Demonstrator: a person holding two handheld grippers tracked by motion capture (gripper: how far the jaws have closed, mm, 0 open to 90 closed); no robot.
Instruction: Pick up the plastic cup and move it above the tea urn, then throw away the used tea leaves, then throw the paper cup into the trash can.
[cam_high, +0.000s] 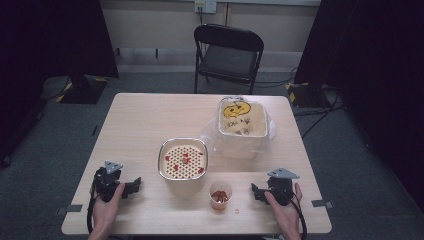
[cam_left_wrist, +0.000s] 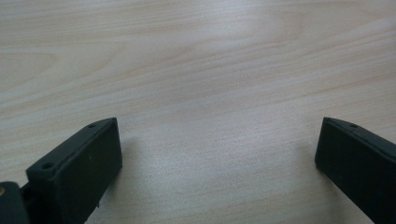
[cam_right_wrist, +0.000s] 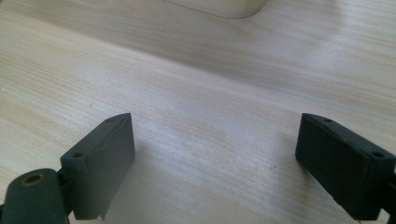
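High view is showing both grippers resting on the table (cam_high: 150, 120) near its front edge, one toward each front corner: left gripper (cam_high: 134, 186) w/ jaws spread apart and holding nothing, right gripper (cam_high: 256, 192) likewise wide apart and empty. Between them, close to the front edge, a small plastic cup (cam_high: 220, 194) of reddish-orange bits is standing, w/ a tiny loose ring or bit (cam_high: 236, 210) lying just beside it toward the front. Just behind the cup a metal-rimmed container w/ a perforated strainer insert (cam_high: 183, 161) is sitting, a few red pieces scattered on the insert. Further back, toward the right edge, a bag-lined bin (cam_high: 242, 118) is standing w/ something yellow inside. Judging by this, nothing is being handled yet; looks like the start, prob. w/ the cup being the thing to pick up, since it's nearest the right gripper. Next move, I'd guess, is calling for that gripper to swing in toward the cup, straddle its thin wall and close gently so it isn't crushing or tipping it. Left gripper view is giving the jaws close up over bare wood grain. Right gripper view is adding a pale rounded base (cam_right_wrist: 219, 7) at its top edge, can't tell which vessel; the overall layout is coming from the high view.
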